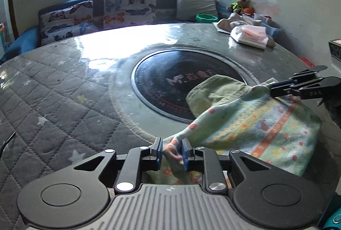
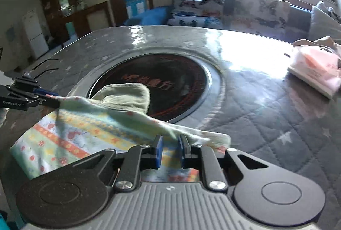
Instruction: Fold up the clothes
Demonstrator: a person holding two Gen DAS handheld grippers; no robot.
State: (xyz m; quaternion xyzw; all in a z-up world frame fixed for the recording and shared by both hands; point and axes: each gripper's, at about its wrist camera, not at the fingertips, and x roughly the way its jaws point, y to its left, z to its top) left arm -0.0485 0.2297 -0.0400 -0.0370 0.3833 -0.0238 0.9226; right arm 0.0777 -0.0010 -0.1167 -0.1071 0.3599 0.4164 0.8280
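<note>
A patterned cloth [image 1: 255,123] [image 2: 74,134] with green, yellow and orange bands lies on the quilted grey table [image 1: 53,91]. Its plain green part [image 1: 213,91] [image 2: 123,95] rests on the black round plate [image 1: 162,85]. My left gripper [image 1: 172,150] has a bunched corner of the cloth filling the gap between its blue pads. In the right wrist view it shows at the left edge [image 2: 56,100], with the cloth's edge lifted to it. My right gripper [image 2: 170,148] [image 1: 271,90] pinches the other corner, and the raised edge stretches between the two grippers.
A pink-and-white packet [image 1: 251,36] [image 2: 313,72] and a pile of pale clothes [image 1: 234,21] sit at the table's far right, next to a green bowl [image 1: 205,18]. Butterfly cushions [image 1: 130,6] line the sofa behind. A dark cable [image 2: 46,63] lies on the table's left side.
</note>
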